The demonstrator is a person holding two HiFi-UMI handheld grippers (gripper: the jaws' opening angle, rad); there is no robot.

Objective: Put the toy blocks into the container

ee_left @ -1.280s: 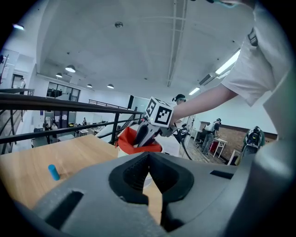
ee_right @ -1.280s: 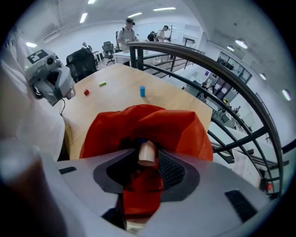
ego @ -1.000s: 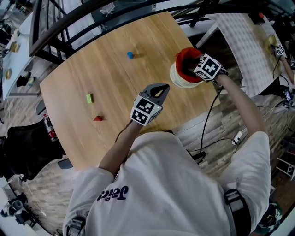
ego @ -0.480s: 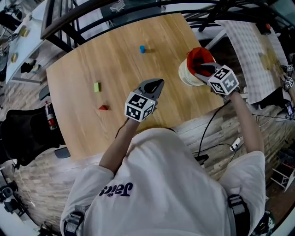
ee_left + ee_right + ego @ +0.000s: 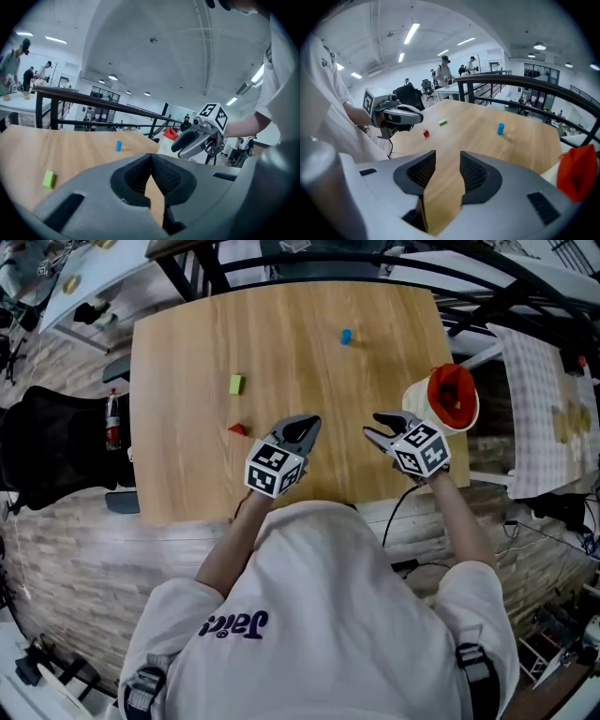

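Note:
Three blocks lie on the wooden table point(image 5: 187, 352): a blue one point(image 5: 346, 336) far off, a green one point(image 5: 235, 383) and a red one point(image 5: 237, 429) at the left. The white container point(image 5: 424, 401) with red lining stands at the table's right edge. My left gripper point(image 5: 307, 423) hovers right of the red block, shut and empty. My right gripper point(image 5: 374, 427) hangs open with nothing in it, left of the container. The left gripper view shows the blue block point(image 5: 118, 146) and green block point(image 5: 48, 179). The right gripper view shows the blue point(image 5: 500, 129), green point(image 5: 443, 123) and red point(image 5: 425, 133) blocks.
A black metal railing point(image 5: 394, 263) runs beyond the table's far edge. A black chair point(image 5: 56, 456) stands at the left. A cable point(image 5: 398, 512) hangs below the near edge. People stand at benches far off in the right gripper view.
My right gripper has drawn back from over the container toward the near edge of the table, left of the container. The left gripper has hardly moved. The blocks lie where they were.

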